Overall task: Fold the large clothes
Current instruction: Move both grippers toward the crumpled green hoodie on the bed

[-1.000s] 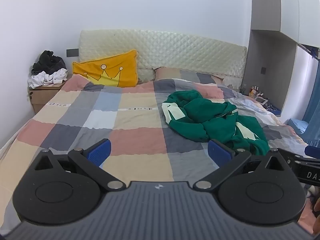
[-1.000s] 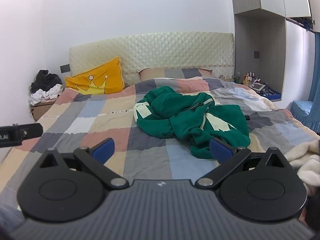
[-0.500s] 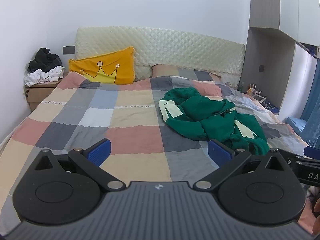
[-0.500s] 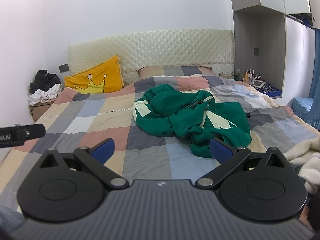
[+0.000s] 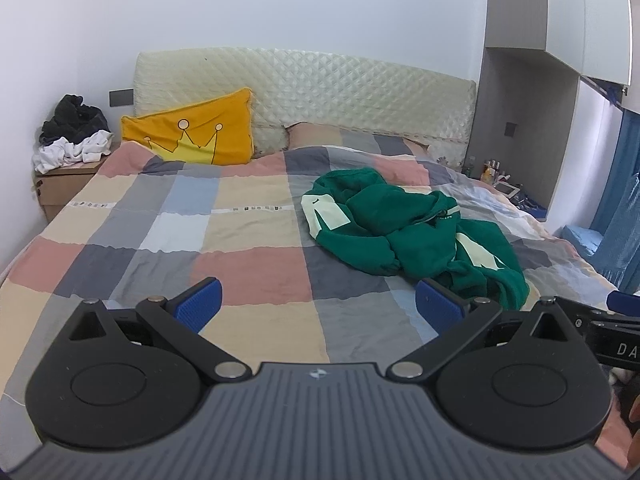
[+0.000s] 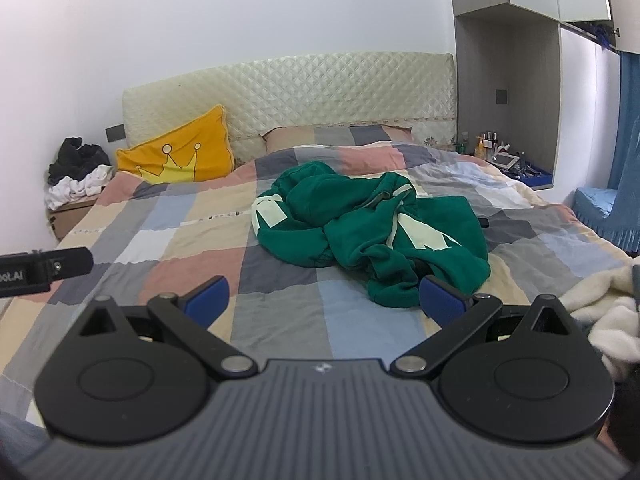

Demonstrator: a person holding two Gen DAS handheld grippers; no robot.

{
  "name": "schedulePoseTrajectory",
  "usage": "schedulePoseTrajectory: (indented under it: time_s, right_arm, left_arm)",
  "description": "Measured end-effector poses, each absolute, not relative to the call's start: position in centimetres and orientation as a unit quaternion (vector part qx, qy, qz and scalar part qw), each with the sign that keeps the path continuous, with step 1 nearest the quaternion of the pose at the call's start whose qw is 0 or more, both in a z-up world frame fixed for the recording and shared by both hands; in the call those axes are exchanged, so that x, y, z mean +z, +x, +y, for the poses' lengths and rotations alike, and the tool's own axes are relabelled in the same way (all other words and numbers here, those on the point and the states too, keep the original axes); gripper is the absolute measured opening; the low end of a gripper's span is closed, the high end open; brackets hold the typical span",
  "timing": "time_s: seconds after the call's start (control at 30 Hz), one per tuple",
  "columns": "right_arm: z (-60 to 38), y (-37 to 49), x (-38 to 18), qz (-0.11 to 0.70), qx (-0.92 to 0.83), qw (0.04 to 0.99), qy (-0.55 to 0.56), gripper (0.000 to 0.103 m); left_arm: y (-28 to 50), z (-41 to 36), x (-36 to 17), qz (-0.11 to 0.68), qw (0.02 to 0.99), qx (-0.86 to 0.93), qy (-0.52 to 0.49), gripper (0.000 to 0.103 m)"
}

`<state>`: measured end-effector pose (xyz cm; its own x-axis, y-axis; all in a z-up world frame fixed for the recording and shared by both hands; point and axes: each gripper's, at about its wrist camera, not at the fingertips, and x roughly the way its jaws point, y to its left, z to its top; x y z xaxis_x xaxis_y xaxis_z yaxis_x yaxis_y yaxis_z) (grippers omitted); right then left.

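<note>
Black and white clothes (image 5: 74, 136) are heaped on a wooden nightstand (image 5: 60, 192) beside the bed's head-left corner. Next along, an orange cushion (image 5: 192, 136) with a crown drawing leans against the quilted cream headboard (image 5: 320, 96), and a patchwork pillow (image 5: 320, 134) lies flat near the middle of the head edge. A checked quilt (image 5: 200, 240) of pink, grey, beige and blue squares covers the bed. The green hoodie (image 5: 408, 236), with pale cream panels, lies crumpled on the right half of the bed, about midway between the head and foot edges.

The left gripper (image 5: 318, 304) hangs above the foot edge with its blue-padded jaws spread wide and empty; the hoodie's near hem sits just past its right pad. The right gripper (image 6: 324, 298) is likewise held over the foot edge, jaws wide apart with nothing between them, and the hoodie's lowest fold lies close ahead of its right pad. A white fleecy blanket (image 6: 600, 300) is bunched at the bed's right edge. Small bottles (image 6: 486, 144) stand in a wall niche beyond the head-right corner.
</note>
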<state>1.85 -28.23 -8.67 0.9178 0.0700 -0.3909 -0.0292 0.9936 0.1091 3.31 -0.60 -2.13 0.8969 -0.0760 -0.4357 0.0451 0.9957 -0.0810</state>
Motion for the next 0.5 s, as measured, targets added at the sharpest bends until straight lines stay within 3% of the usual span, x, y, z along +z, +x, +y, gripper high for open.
schedulePoseTrajectory:
  time_s: [0.5]
  right_arm:
    - [-27.66,1.64,-8.99,0.207,0.038,0.976,0.059,0.103]
  left_arm:
    - [2.99,-0.33,-2.37,0.227,0.973,-0.03,-0.041,0.103]
